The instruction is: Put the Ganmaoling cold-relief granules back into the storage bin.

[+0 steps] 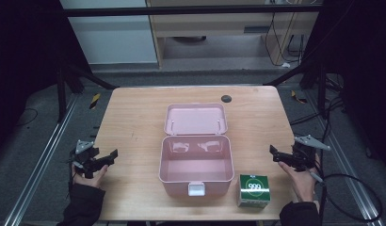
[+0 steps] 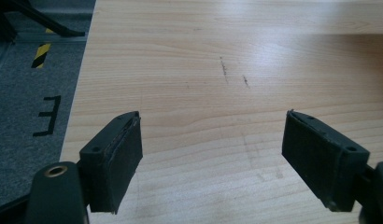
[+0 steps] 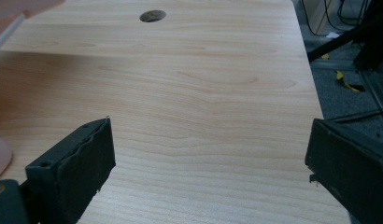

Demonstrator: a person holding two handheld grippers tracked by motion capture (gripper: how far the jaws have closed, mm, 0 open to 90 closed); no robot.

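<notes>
— Which claw is nearer the green box?
— The right claw, jaws wide and empty; the box sits just to its left, near the tabletop edge, beside the open pink case
— The left claw?
— Wide too, well apart

Desk: light wood top, rectangular, with a small dark round hole near its far edge and faint dark scuff marks on the left part. On it: one pink box, lid open and laid back flat toward the far side, white latch at the front, interior empty; one green-and-white carton just beside the box's near right corner.
</notes>
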